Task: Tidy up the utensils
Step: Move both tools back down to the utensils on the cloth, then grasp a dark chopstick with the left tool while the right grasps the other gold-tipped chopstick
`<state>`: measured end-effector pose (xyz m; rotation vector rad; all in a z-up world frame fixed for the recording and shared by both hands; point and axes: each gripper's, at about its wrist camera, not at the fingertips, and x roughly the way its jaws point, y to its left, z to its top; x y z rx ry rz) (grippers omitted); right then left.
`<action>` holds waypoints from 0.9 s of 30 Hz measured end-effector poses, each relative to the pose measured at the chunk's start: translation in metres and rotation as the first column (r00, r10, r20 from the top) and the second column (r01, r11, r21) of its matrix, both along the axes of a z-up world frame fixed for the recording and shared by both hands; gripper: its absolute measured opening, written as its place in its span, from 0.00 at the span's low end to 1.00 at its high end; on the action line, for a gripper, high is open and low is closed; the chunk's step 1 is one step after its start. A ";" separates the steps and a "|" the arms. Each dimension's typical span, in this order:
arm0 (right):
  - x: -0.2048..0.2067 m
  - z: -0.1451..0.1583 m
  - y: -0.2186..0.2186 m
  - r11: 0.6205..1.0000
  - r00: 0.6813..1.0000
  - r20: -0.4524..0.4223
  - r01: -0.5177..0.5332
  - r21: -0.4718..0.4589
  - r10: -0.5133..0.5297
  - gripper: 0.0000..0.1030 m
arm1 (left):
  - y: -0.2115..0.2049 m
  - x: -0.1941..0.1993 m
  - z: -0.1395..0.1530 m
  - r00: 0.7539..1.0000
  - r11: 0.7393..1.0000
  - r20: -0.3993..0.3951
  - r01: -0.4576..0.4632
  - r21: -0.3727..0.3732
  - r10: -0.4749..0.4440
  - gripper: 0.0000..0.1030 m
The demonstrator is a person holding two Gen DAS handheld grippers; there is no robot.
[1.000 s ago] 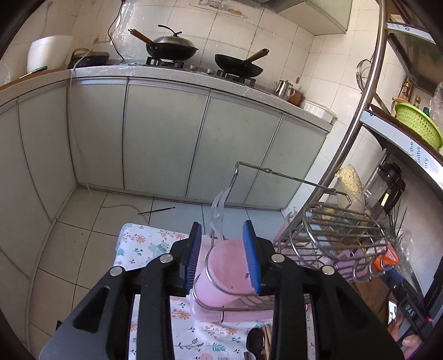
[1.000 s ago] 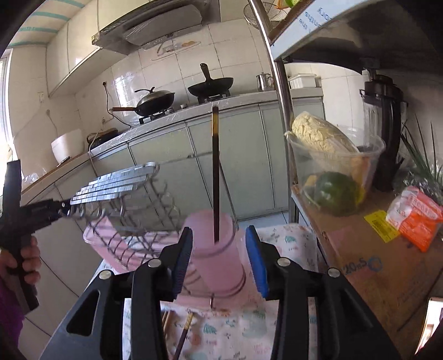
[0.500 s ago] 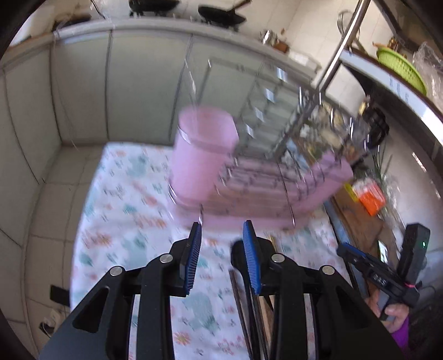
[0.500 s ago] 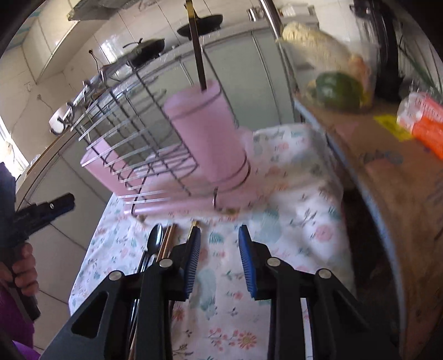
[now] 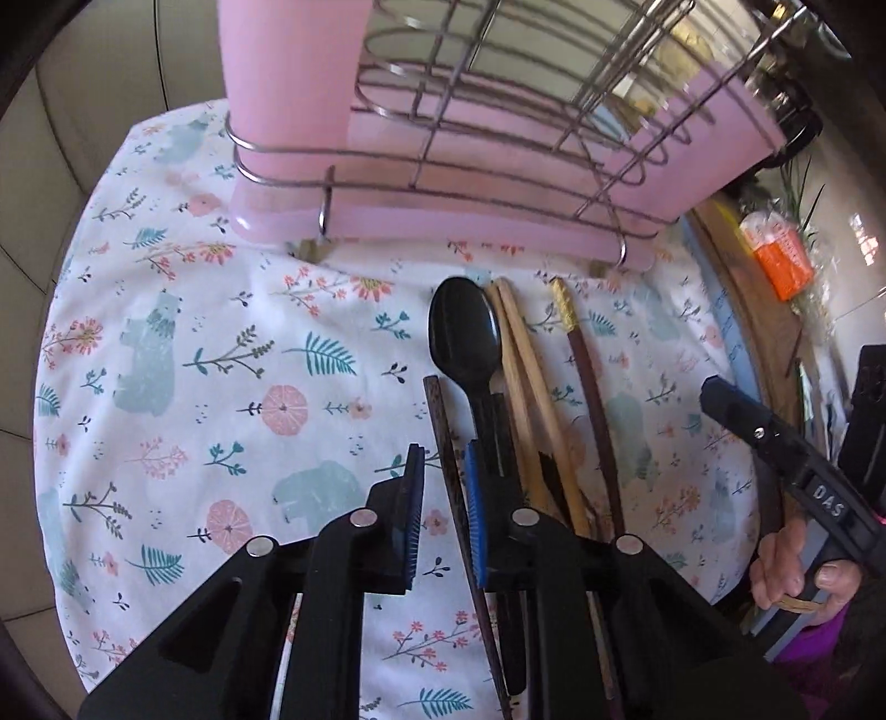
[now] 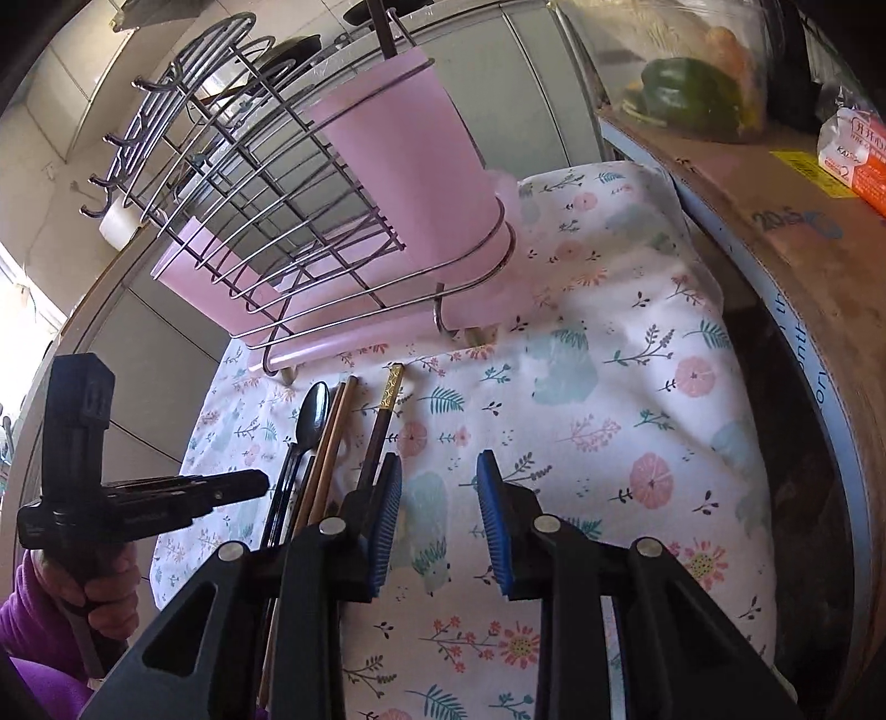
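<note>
A pink cup (image 6: 421,144) stands in the wire ring at one end of the dish rack (image 6: 249,183), at 12 o'clock in the right view, and a single dark chopstick (image 6: 382,27) stands upright in it. The rack's pink drip tray (image 5: 470,221) sits on the floral cloth (image 5: 221,360).

In front of the rack the remaining utensils lie side by side on the cloth: a black spoon (image 5: 465,332), a pair of light wooden chopsticks (image 5: 520,354), a gold-tipped dark chopstick (image 5: 581,354) and a dark brown chopstick (image 5: 443,426).

The left gripper (image 5: 444,482) is low over the cloth at 6 o'clock, its pads spread apart with the brown chopstick running between them, not pinched. The right gripper (image 6: 440,509) is released, holding nothing, above bare cloth just right of the utensils.

At 1 o'clock a clear container (image 6: 681,83) on the cardboard box (image 6: 786,221) holds vegetables.
</note>
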<state>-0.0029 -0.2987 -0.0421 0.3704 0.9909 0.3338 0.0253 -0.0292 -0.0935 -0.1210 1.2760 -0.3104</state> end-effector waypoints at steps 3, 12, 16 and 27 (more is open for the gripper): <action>0.004 -0.003 0.003 1.000 1.000 -0.013 -0.008 0.004 0.008 0.27 | -0.005 0.001 -0.011 0.999 1.000 -0.046 0.008 -0.003 -0.008 0.13; 0.024 -0.017 0.023 0.996 0.993 -0.090 -0.073 0.054 0.078 0.27 | 0.022 0.001 -0.001 0.994 0.994 0.006 -0.106 -0.012 0.106 0.05; 0.045 -0.023 0.040 0.995 0.985 -0.144 -0.086 0.055 0.094 0.27 | 0.039 0.002 -0.004 0.986 0.986 -0.006 -0.169 0.005 0.169 0.05; 0.065 -0.033 0.064 0.994 0.974 -0.208 -0.105 -0.043 0.094 0.06 | 0.038 0.012 -0.013 0.991 0.993 -0.065 -0.115 0.031 0.117 0.06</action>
